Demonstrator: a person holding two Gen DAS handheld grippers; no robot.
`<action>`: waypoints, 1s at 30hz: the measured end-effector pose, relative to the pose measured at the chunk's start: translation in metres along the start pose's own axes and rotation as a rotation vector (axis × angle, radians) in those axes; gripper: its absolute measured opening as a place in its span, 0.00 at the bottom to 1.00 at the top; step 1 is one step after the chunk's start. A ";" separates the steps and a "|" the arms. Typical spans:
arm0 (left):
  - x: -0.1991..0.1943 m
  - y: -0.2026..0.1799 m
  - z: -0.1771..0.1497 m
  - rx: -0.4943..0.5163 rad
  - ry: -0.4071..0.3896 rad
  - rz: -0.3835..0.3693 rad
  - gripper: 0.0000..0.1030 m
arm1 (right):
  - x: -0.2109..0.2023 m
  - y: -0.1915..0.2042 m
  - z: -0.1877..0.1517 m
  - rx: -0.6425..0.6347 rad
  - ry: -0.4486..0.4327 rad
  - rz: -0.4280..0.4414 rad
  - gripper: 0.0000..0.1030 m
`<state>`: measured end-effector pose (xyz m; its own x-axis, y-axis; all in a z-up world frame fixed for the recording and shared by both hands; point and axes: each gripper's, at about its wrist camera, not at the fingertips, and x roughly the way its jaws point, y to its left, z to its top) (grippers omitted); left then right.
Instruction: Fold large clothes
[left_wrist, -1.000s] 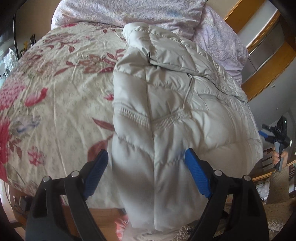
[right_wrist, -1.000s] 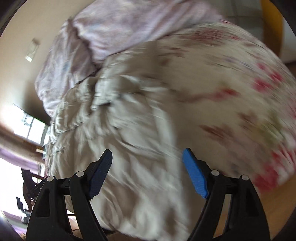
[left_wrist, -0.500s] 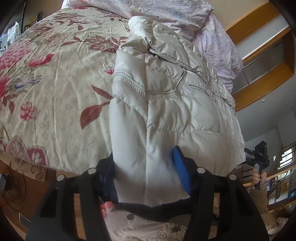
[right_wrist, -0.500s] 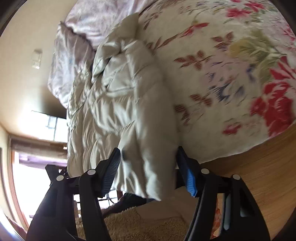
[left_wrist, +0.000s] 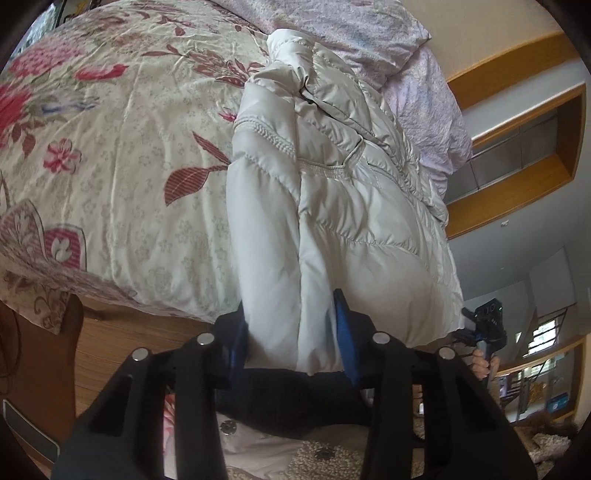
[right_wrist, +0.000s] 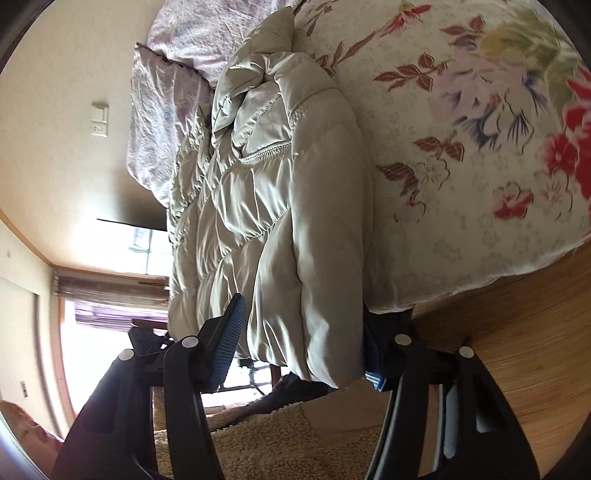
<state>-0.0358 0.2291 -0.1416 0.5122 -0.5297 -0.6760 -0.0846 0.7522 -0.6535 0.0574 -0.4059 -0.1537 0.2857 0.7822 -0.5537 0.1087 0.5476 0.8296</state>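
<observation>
Both tools have just been closing on the puffy cream down jacket (left_wrist: 332, 206) hanging off the bed (left_wrist: 122, 173) edge: left tool (left_wrist: 291, 332) pinches its hem, right tool (right_wrist: 303, 332) squeezes the other corner. Slippery shell, so lifting unevenly could pull one corner free.

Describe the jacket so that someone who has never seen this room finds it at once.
Start at the bed with the floral cover. Along its side, below the lilac pillows, lies the jacket, its hem hanging over the bed's near edge. It is the only plain thing there: pale beige, puffy and quilted, with no print.
</observation>
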 end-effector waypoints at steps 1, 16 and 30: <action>-0.001 0.000 -0.001 -0.003 -0.008 -0.004 0.35 | 0.000 -0.001 -0.001 0.003 0.001 0.001 0.52; -0.042 -0.067 0.015 0.207 -0.205 0.110 0.15 | -0.018 0.069 0.002 -0.222 -0.180 -0.179 0.15; -0.074 -0.118 0.095 0.248 -0.476 0.131 0.15 | -0.036 0.188 0.056 -0.496 -0.660 -0.324 0.14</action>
<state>0.0178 0.2169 0.0174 0.8455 -0.2337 -0.4801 0.0013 0.9001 -0.4357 0.1211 -0.3484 0.0263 0.8203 0.3188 -0.4748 -0.1016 0.8982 0.4276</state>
